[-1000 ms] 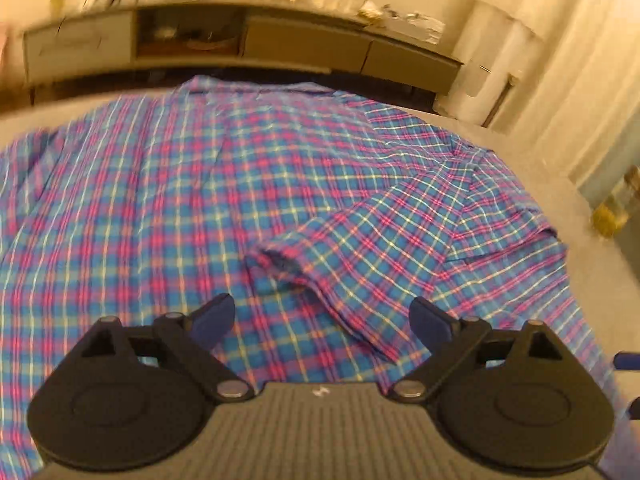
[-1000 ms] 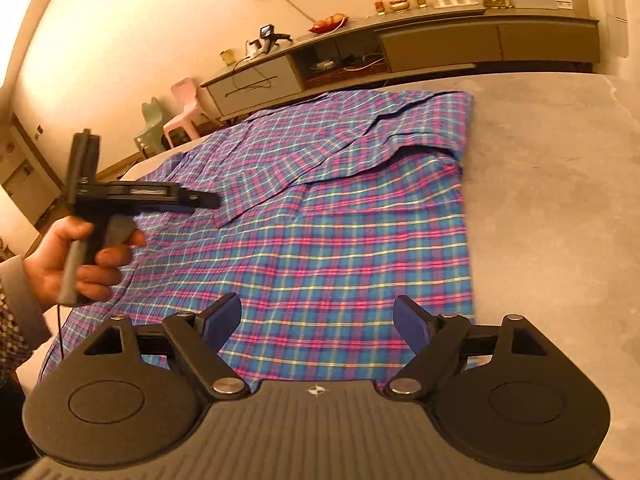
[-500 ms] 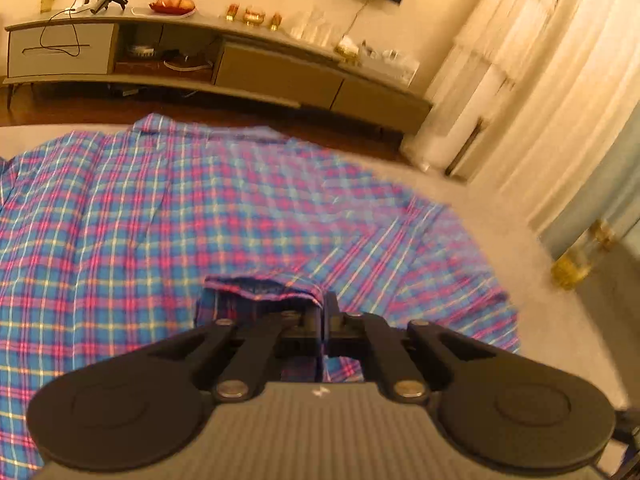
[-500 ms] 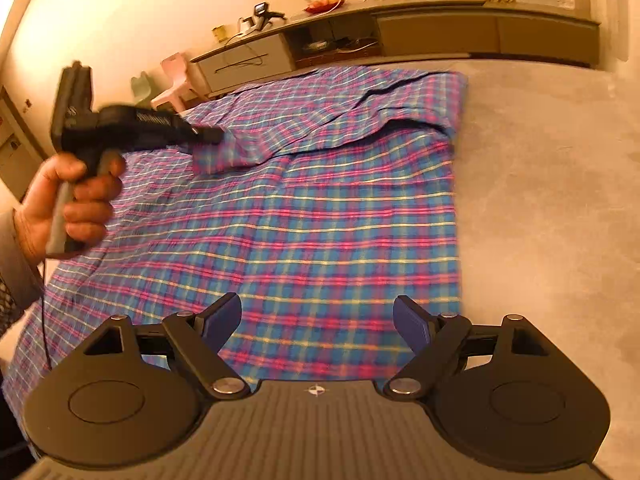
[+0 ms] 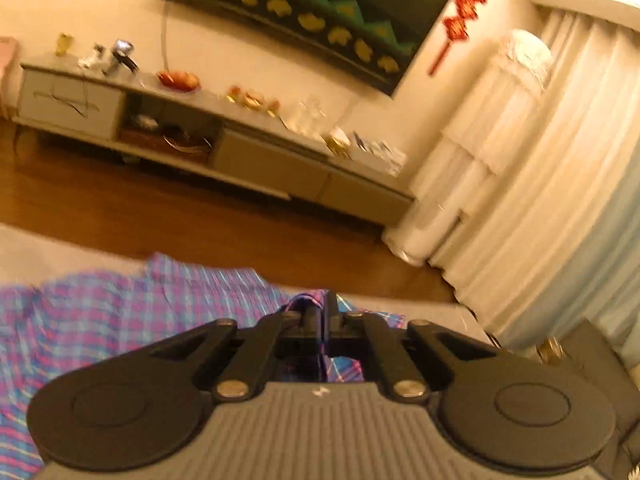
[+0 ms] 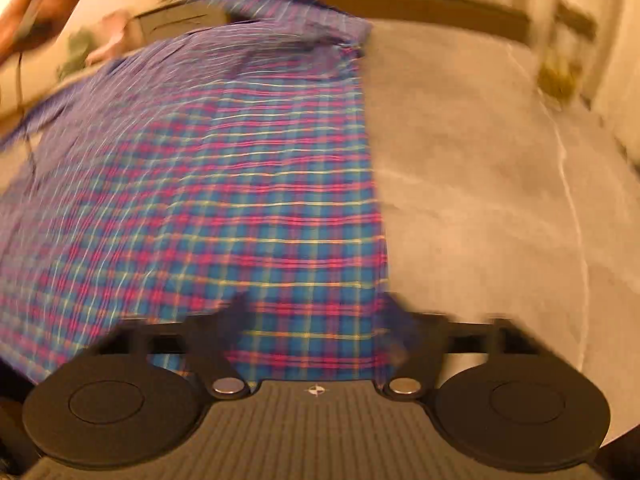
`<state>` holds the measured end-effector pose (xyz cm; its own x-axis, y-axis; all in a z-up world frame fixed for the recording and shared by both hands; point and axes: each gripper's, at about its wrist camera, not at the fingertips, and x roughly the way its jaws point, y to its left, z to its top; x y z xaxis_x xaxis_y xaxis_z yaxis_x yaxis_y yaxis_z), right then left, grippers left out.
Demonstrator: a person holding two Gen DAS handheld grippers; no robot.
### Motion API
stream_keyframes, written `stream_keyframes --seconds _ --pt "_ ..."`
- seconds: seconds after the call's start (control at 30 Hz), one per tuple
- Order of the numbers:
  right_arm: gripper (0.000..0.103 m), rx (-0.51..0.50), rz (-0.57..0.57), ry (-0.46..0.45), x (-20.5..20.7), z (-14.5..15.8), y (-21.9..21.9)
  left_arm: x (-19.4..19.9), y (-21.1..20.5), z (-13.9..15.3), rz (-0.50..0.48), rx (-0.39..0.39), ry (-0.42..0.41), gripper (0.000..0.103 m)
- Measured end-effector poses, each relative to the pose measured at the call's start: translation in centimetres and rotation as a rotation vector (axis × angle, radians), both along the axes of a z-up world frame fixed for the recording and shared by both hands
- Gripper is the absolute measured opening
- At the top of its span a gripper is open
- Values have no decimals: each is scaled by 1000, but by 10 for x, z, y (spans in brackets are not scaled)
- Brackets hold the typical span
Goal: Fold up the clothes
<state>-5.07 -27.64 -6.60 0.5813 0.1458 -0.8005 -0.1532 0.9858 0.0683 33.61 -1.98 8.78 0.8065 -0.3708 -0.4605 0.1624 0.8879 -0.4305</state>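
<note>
The left gripper [image 5: 322,320] has its fingers [image 5: 310,318] pressed fully together on a fold of the blue, pink and yellow plaid cotton shirt [image 6: 256,200], where a second ago they stood wide apart over the flat sleeve; the pinched cloth now hangs lifted, and in the right wrist view the person's hand [image 6: 36,8] carries that gripper high at the far left with the shirt's edge trailing up after it; I judge the sleeve or side fold is under way; the right gripper [image 6: 316,320], which was open wide a moment back, is closing, its fingers [image 6: 236,316] astride the near right hem without clearly pressing it yet, blur hiding the contact; the rest of the shirt lies spread on the grey bench [image 6: 480,200], its right edge straight, bare bench to the right; beyond, a low grey sideboard [image 5: 224,152] with small clutter, a dark wall panel [image 5: 304,12], pale curtains [image 5: 560,200] at the far right; nothing lies on the shirt to obstruct the fold, though the lifted cloth may drag the layer beneath.
</note>
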Motion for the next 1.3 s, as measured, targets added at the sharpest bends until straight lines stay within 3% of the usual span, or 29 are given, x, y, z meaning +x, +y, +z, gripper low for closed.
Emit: stream_keyframes --seconds 0.03,0.13,0.3,0.4,0.5,0.6,0.67,0.7,0.8,0.93,1.0,1.07,1.17,1.23,1.3 --pt "3 -11 -1 -15 -2 2 4 2 4 10 18 5 -8 0" --pt "2 -36 17 -92 -13 15 19 5 22 43 78 34 -36 0" --pt "2 11 150 -181 -35 48 78 -4 67 87 201 89 -66 0" --pt "2 37 246 -179 -36 51 117 -2 87 88 267 142 -26 0" --pt "2 36 285 -119 -24 27 140 9 92 68 297 208 54 0" --pt "17 55 292 -45 -19 8 148 13 84 37 286 263 105 0" --pt "39 101 289 -65 -27 22 138 12 80 24 264 262 107 0" --pt "41 120 284 -88 -29 31 131 9 80 19 248 245 99 0" --pt "41 159 283 -146 -30 49 113 3 77 14 223 180 76 0" --pt "36 133 260 -103 -7 26 104 -7 65 21 174 123 38 0" --pt "25 26 228 -75 -1 12 98 -17 58 32 143 98 1 0" --pt "25 -51 181 -75 1 11 89 -29 54 43 131 85 -30 1" --pt "25 -88 117 -82 4 18 69 -44 53 53 136 91 -58 0" --pt "30 -110 100 -113 4 25 69 -46 52 54 144 113 -53 1" --pt "43 -62 175 -167 -6 44 85 -42 52 51 163 140 -25 1"
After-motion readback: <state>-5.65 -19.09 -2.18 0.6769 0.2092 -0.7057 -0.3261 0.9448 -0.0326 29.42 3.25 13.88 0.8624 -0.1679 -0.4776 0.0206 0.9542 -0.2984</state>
